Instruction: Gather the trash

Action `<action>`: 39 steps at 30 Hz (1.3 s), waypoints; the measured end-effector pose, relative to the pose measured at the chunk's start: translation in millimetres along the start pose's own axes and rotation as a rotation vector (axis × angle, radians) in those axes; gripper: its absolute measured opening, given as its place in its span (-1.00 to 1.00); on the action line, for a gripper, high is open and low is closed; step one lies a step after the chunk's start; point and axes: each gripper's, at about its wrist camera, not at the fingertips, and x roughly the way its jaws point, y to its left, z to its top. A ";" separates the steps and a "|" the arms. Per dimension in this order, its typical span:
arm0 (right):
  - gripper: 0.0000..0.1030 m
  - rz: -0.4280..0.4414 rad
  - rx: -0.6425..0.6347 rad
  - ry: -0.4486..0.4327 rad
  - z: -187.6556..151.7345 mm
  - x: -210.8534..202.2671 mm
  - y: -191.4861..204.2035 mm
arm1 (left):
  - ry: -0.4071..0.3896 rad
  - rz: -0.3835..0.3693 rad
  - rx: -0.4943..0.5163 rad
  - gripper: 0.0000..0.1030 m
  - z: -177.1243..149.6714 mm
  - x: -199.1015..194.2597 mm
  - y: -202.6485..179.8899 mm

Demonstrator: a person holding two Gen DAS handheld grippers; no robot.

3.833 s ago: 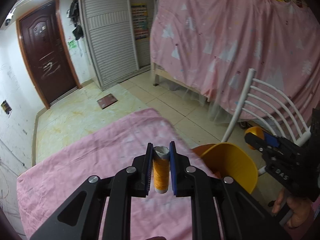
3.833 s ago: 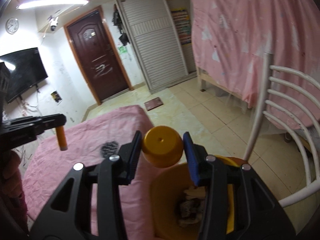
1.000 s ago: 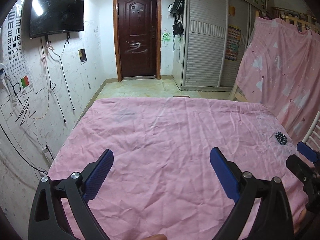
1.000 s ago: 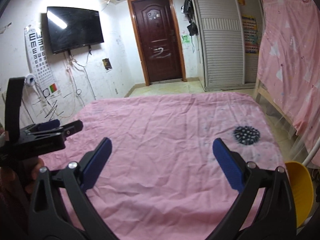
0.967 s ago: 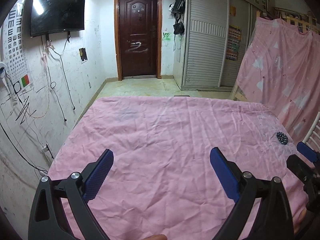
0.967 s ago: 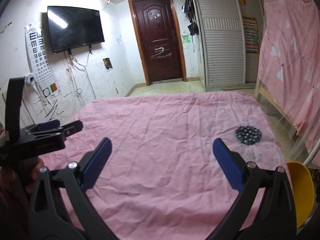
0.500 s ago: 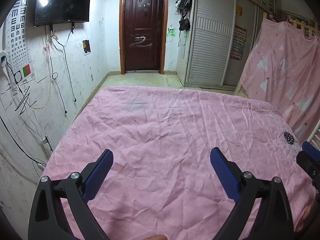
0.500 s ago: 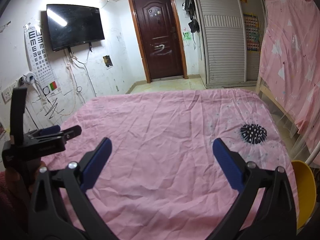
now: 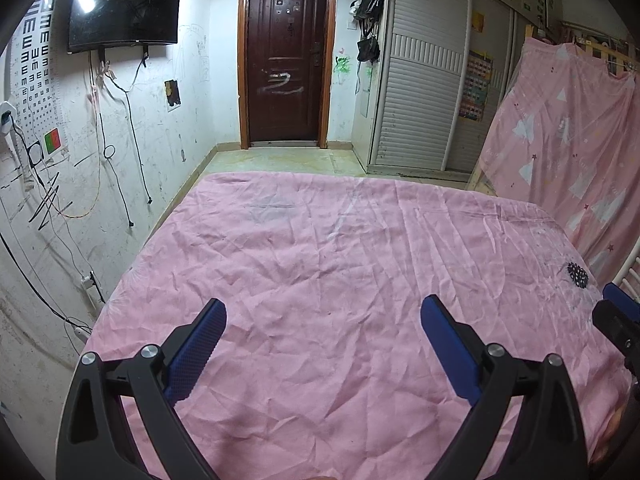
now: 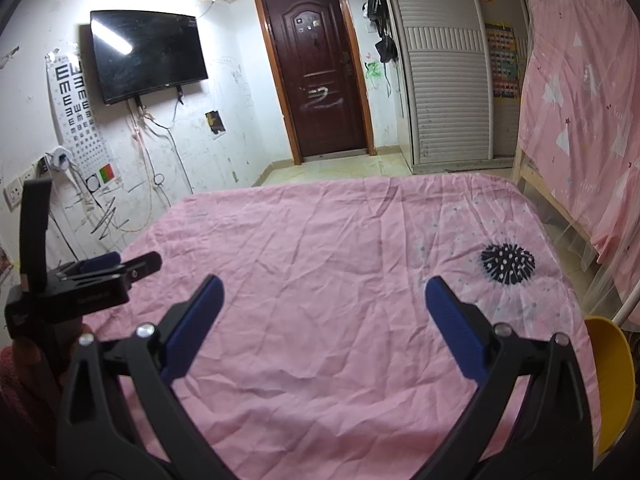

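Pink sheet point(image 9: 320, 264) bare of trash; yellow bin point(image 10: 612, 380) at 4 o'clock. Left gripper point(image 9: 322, 344), right gripper point(image 10: 320, 326) jaws spread, empty: likely finished.

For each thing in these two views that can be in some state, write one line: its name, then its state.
left gripper: open, empty, above the cloth.
right gripper: open, empty.
pink cloth: spread flat, wrinkled, no loose trash on it.
yellow bin: at the cloth's right edge, contents out of view.
door: shut.
television: off, screen dark.
wardrobe shutter: shut.
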 end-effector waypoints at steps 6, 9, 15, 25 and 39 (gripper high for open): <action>0.88 0.001 0.001 0.001 -0.6 0.3 -0.2 | 0.003 0.002 -0.002 0.76 0.3 -0.1 0.1; 0.88 0.001 -0.001 0.001 -0.6 0.5 -0.4 | 0.005 0.001 -0.006 0.76 0.1 -0.2 0.4; 0.88 0.001 0.001 0.001 -0.6 0.4 -0.5 | 0.005 0.004 -0.006 0.76 0.1 0.1 0.3; 0.88 0.001 0.001 0.002 -0.4 0.4 -0.9 | 0.005 0.004 -0.008 0.76 -0.1 0.8 0.3; 0.88 0.000 0.001 0.002 -0.5 0.1 -1.1 | 0.005 0.003 -0.012 0.76 -0.7 1.2 -0.5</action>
